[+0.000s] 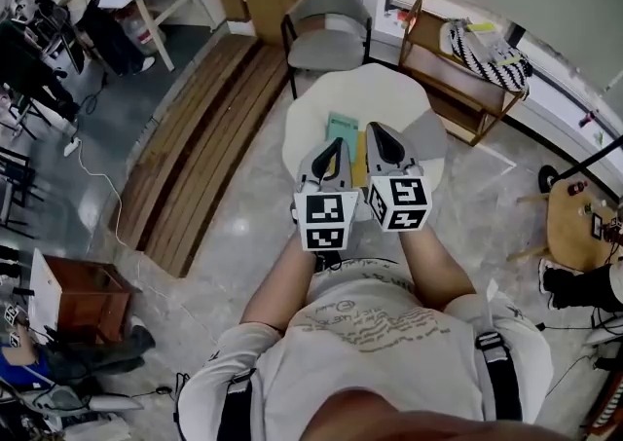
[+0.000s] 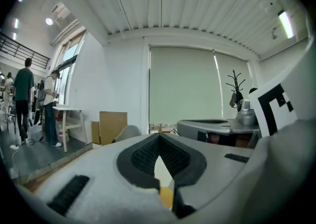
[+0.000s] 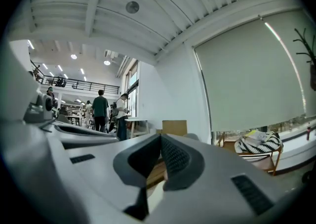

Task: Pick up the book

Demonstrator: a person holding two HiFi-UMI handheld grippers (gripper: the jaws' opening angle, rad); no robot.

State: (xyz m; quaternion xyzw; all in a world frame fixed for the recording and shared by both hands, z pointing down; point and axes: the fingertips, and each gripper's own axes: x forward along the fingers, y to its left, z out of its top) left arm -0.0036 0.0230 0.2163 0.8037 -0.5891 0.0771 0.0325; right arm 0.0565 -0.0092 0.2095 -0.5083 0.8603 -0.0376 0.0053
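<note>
- Nearest me, the person (image 1: 375, 332) stood with both forearms held out together over a round white table (image 1: 389, 89), the marker cubes side by side.
- The left gripper (image 1: 337, 145) had its jaws pressed together at the tips and nothing between them. Its own view showed only a gap lower down between the pads, with a bit of yellow below.
- The right gripper (image 1: 376, 129) sat just beside it, jaws likewise brought together and empty, its tip reaching a touch farther over the table.
- Under the narrow gap between the two lay a flat yellow thing (image 1: 358, 162) on the tabletop. I could not tell whether it was a second book or a pad.
- Just past the left gripper's tip lay the teal book (image 1: 343, 126), flat on the table's left-centre part. Its near end was hidden behind the grippers. What showed suggested its long axis ran near to far, leaning slightly right.
- To my eye the left gripper was the nearer one, almost in line with the book, with the right gripper off its right edge. Either would have to spread its jaws before taking an edge.
- Farther on, a grey chair (image 1: 326, 30) stood at the table's far side.
</note>
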